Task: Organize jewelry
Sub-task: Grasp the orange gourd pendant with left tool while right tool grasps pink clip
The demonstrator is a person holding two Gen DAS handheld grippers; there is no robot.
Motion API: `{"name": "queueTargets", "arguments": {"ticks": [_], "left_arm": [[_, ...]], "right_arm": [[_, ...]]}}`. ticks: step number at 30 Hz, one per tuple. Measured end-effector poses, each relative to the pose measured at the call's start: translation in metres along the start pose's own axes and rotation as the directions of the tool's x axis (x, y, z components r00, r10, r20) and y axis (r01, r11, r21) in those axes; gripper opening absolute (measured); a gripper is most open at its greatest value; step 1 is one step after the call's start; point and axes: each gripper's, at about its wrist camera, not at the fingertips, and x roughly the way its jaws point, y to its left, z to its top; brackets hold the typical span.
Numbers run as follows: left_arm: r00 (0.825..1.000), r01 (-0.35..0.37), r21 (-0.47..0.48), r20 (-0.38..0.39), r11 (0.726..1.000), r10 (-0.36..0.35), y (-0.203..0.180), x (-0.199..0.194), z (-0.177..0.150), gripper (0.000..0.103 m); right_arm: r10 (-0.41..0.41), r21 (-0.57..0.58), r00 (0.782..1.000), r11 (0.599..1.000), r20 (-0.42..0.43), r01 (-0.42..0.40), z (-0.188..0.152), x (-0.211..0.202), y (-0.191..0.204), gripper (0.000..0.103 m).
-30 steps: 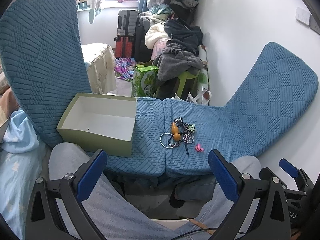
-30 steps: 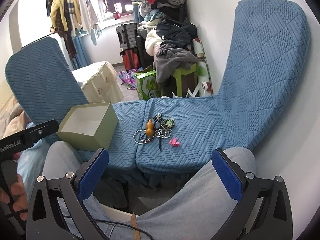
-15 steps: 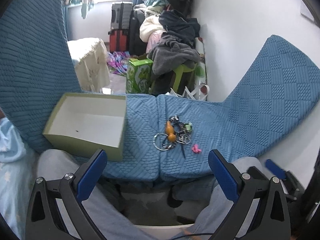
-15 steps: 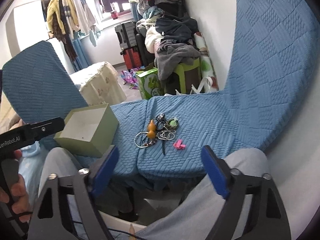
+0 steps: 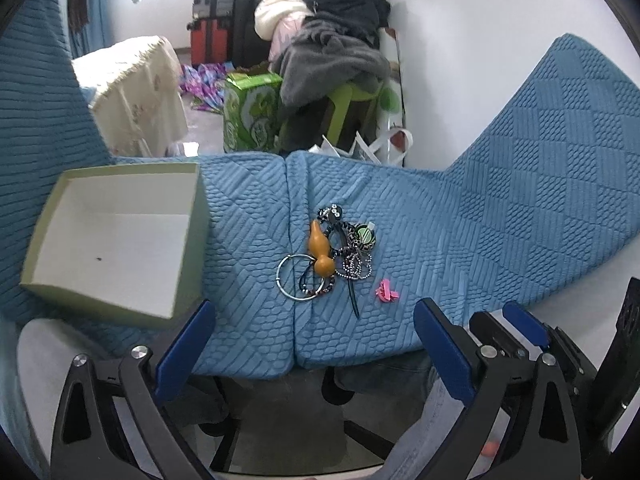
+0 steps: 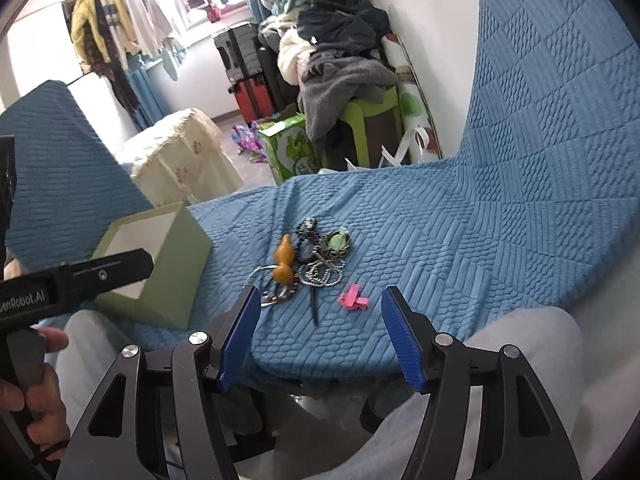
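1. Cluttered bedroom beyond: heaped clothes [image 5: 332, 40], suitcases, a green carton [image 5: 250, 110] on the floor at the far side.
2. Blue quilted cushion [image 5: 440, 240] laid flat as the work surface, its ends bent upward at left and right, probably so small pieces cannot roll away.
3. Open green box [image 5: 116, 240] at the left of the cushion, mouth up and nothing inside; judged to be the destination, set within easy reach of the pile.
4. Jewelry pile [image 5: 332, 256] near the middle of the cushion, just right of the seam, well apart from the box.
5. Orange gourd pendant [image 5: 320, 250] in the pile: long axis running near to far, narrow neck toward the far side, fat bulb toward the near side.
6. Silver bangle [image 5: 296, 284] flat on the cloth, touching the gourd's near end; ball chain [image 5: 354, 270] coiled just right of it.
7. Dark thin pin [image 6: 314, 308] pointing toward the near edge, long axis near to far.
8. Pink clip [image 6: 354, 301] alone, right of the pile, near it but apart.
9. Left gripper [image 5: 314, 344] spread wide, holding nothing, hovering at the near edge.
10. Right gripper [image 6: 320, 332] parted but narrower, clasping nothing, lined up with the pin and the pink clip; judged ready for a first pick.
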Motion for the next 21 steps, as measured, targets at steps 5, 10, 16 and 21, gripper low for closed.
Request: {"name": "queueTargets", "arguments": {"ticks": [5,10,16,21], "left_arm": [[0.997,0.033,-0.012,-0.064,0.999,-0.034,0.004,0.044,0.01,0.09],[0.986,0.073,-0.039,-0.15,0.997,-0.078,0.011,0.09,0.016,0.063],[0.976,0.096,-0.079,-0.188,0.992,-0.11,0.018,0.137,0.02,0.062],[0.971,0.097,-0.075,-0.213,0.992,-0.111,0.017,0.166,0.021,0.054]], "right_arm": [[-0.019,-0.004,0.999,1.0,-0.031,0.019,0.009,0.036,-0.009,0.061],[-0.011,0.021,0.996,1.0,-0.092,0.013,0.007,0.075,-0.019,0.05],[-0.036,0.016,0.978,0.999,-0.204,0.04,-0.004,0.125,-0.025,0.041],[-0.055,0.022,0.961,0.998,-0.273,0.063,-0.011,0.152,-0.031,0.04]]}}
